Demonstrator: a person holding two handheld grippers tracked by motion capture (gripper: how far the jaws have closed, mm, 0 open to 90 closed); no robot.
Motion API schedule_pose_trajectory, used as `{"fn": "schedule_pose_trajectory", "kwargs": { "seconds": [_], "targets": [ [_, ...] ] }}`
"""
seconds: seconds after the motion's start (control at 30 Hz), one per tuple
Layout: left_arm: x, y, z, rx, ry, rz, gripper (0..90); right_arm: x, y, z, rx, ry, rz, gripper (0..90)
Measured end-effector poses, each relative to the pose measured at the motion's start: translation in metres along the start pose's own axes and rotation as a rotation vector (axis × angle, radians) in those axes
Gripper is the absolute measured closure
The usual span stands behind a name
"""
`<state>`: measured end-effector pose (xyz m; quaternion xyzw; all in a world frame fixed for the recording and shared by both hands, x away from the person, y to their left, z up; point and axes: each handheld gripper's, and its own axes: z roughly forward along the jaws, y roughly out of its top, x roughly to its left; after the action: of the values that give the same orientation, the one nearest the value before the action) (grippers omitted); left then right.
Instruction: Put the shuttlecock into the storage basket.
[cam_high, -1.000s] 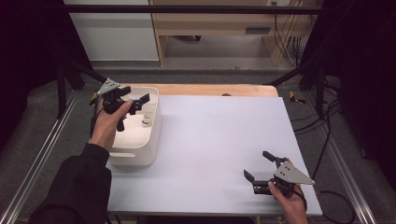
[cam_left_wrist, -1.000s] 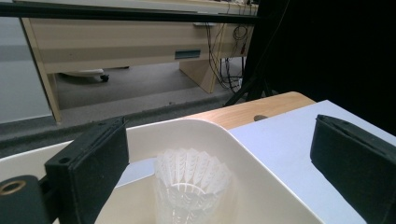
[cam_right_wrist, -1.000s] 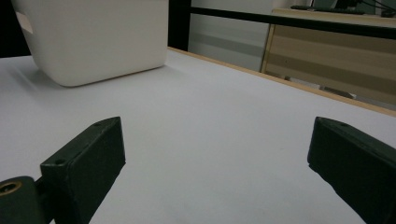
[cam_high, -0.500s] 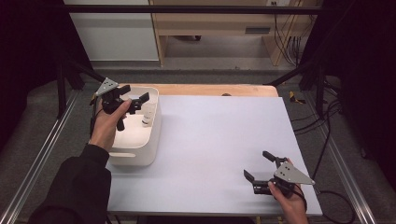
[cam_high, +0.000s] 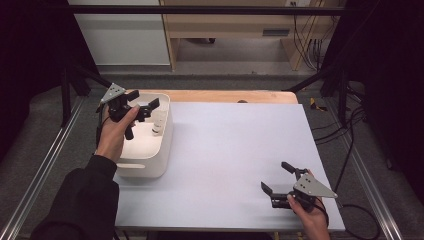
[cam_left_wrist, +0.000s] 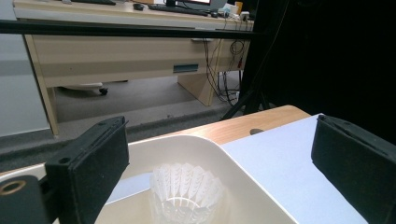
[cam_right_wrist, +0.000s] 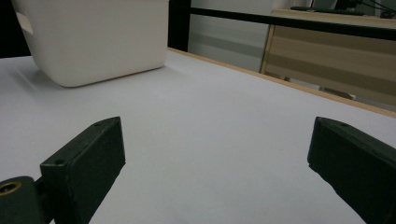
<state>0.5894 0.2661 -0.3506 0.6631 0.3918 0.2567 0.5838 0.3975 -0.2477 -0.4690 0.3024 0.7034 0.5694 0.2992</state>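
Note:
A white plastic bin (cam_high: 142, 167) stands at the left of the table, and a white feathered shuttlecock (cam_high: 157, 125) sits upright inside it. My left gripper (cam_high: 145, 98) is open and hovers over the bin's far end, above the shuttlecock. In the left gripper view the shuttlecock (cam_left_wrist: 187, 186) lies low between the spread jaws of the left gripper (cam_left_wrist: 219, 140), inside the bin's rim (cam_left_wrist: 247, 179). My right gripper (cam_high: 275, 176) rests open near the table's front right edge, holding nothing. The right gripper (cam_right_wrist: 217, 140) looks across the bare white tabletop toward the bin (cam_right_wrist: 98, 37).
The white table mat (cam_high: 235, 150) has a strip of wooden tabletop (cam_high: 225, 96) along its far edge. Metal rails (cam_high: 45, 165) run along both sides. Black frame poles and cables (cam_high: 345, 145) stand at the right. A wooden desk (cam_high: 235, 25) stands beyond the table.

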Motion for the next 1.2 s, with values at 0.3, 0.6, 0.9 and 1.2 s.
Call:
{"fn": "schedule_pose_trajectory", "kwargs": {
  "seconds": [0.3,0.6,0.9,1.2],
  "targets": [
    [-0.002,0.002,-0.002,-0.028,0.001,0.024,3.6,0.000,0.000,0.000,0.001,0.000,-0.001,4.2],
    [-0.008,0.006,-0.005,-0.060,0.002,0.058,3.5,0.000,0.000,0.000,0.001,0.001,-0.005,4.1],
    [-0.017,0.009,-0.010,-0.076,-0.013,0.071,3.5,0.002,0.001,0.000,0.001,0.003,-0.006,4.1],
    [-0.027,0.013,-0.018,-0.052,-0.044,0.052,1.9,0.003,0.001,0.000,-0.002,0.005,-0.009,3.9]
  ]
}}
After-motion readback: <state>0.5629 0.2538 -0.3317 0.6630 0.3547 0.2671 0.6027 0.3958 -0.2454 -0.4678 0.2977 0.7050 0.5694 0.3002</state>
